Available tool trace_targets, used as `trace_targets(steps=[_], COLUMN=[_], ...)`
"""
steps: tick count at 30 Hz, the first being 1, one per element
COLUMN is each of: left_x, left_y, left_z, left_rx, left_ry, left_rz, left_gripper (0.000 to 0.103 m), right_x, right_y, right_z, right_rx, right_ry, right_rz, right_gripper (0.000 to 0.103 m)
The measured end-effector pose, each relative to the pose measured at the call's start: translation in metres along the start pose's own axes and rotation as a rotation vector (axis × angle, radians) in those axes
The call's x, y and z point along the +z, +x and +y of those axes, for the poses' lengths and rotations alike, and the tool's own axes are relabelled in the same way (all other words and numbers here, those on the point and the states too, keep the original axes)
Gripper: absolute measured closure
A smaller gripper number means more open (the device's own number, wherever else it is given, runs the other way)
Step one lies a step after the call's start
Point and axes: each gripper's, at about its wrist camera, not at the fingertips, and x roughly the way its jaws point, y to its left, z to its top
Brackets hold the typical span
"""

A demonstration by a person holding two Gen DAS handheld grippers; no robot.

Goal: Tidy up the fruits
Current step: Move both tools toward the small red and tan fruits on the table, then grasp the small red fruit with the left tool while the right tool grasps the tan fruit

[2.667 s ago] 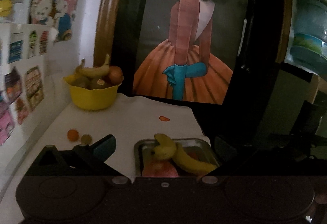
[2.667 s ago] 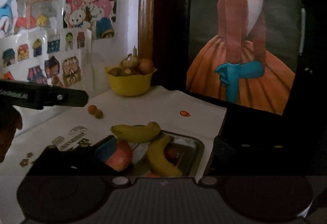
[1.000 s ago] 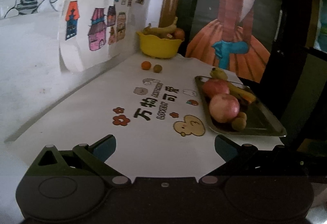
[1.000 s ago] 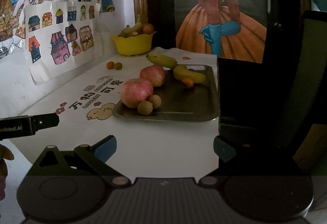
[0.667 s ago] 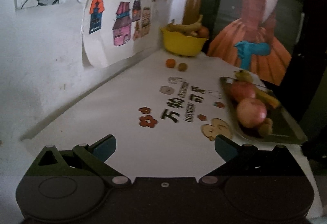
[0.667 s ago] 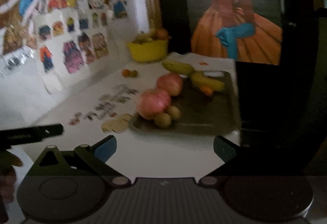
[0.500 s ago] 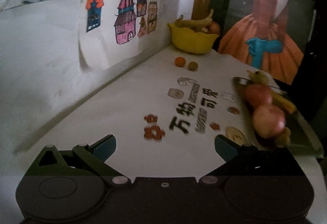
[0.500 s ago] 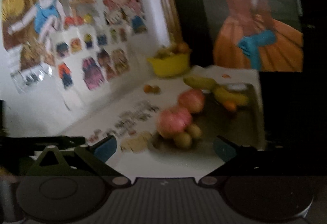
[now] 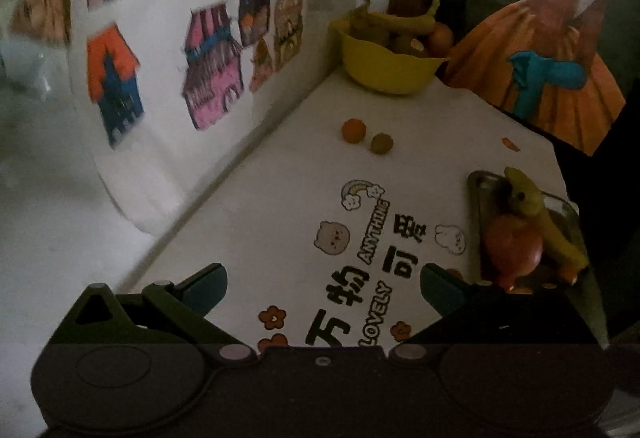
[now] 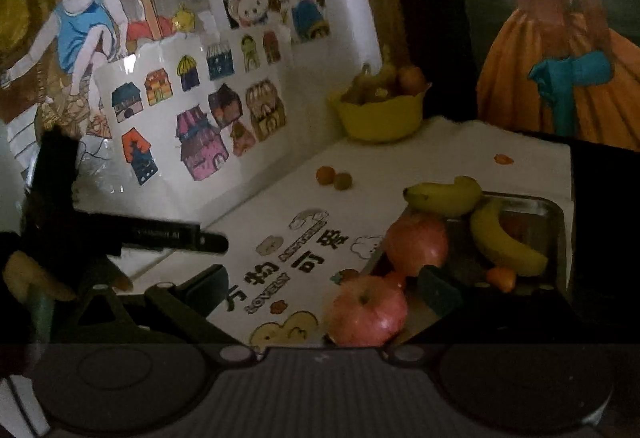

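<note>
Vs 0.5 s ago both cams sit lower & nearer the white printed table mat (image 9: 280, 174); right-wrist view, blurred then, is now sharp. Left gripper (image 9: 320, 284) w/ jaws spread wide, nothing between them, over the mat's near part. Right gripper (image 10: 326, 288) also spread, empty; a red-pink apple (image 10: 366, 312) lies just inside its right finger at the near-left corner of the dark metal tray (image 10: 554, 212), can't tell if touching. On the tray: second red apple (image 10: 418, 244), two yellow bananas (image 10: 444, 194) at the far end, small orange fruit (image 10: 502, 278) near the right one. Well apart, far left on the mat: small orange round fruit (image 9: 354, 130) & olive-brown round fruit (image 9: 381, 144) side by side. Yellow plastic bowl (image 9: 384, 72) holding bananas & round fruit stands at the far corner by the wall. Left wall has kids' house drawings (image 9: 208, 70); far side, a painting of an orange-skirted woman (image 9: 560, 50). Mat print reads "ANYTHING", "LOVELY" + Chinese chars "万物可爱". Left gripper body seen in right view carries white lettering, too small to read.
</note>
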Motion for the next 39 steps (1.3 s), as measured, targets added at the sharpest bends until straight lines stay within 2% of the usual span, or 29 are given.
trace_targets(steps=[4, 6, 8, 12, 17, 23, 28, 31, 34, 39], left_x=[0.027, 0.039, 0.049, 0.070, 0.097, 0.142, 0.169, 0.175, 0.180, 0.183], left_y=[-0.021, -0.029, -0.033, -0.014, 0.053, 0.136, 0.188, 0.209, 0.223, 0.234], left_z=[-0.010, -0.013, -0.015, -0.018, -0.021, -0.025, -0.030, -0.030, -0.027, -0.022], left_rx=[0.109, 0.140, 0.143, 0.133, 0.085, 0.033, -0.010, -0.024, -0.023, -0.063], left_ry=[-0.020, -0.038, -0.042, -0.005, 0.055, 0.075, 0.099, 0.115, 0.096, 0.068], left_rz=[0.114, 0.146, 0.164, 0.165, 0.178, 0.166, 0.170, 0.188, 0.211, 0.243], left_gripper=[0.001, 0.001, 0.001, 0.001, 0.001, 0.001, 0.001, 0.003, 0.009, 0.019], right_x=[0.041, 0.059, 0.071, 0.089, 0.101, 0.110, 0.110, 0.115, 0.117, 0.124], right_y=[-0.003, 0.003, 0.007, 0.015, 0.070, 0.154, 0.217, 0.246, 0.270, 0.295], right_z=[0.016, 0.015, 0.013, 0.017, 0.018, 0.005, 0.002, 0.002, 0.002, 0.001], right_rx=[-0.013, -0.044, -0.044, -0.036, -0.096, -0.141, -0.188, -0.183, -0.172, -0.166], right_ry=[-0.055, -0.005, 0.071, 0.041, -0.126, -0.215, -0.247, -0.255, -0.278, -0.273], right_rz=[0.174, 0.302, 0.363, 0.292, 0.234, 0.245, 0.253, 0.266, 0.281, 0.290], right_gripper=[0.000, 0.000, 0.000, 0.000, 0.000, 0.000, 0.001, 0.004, 0.011, 0.022])
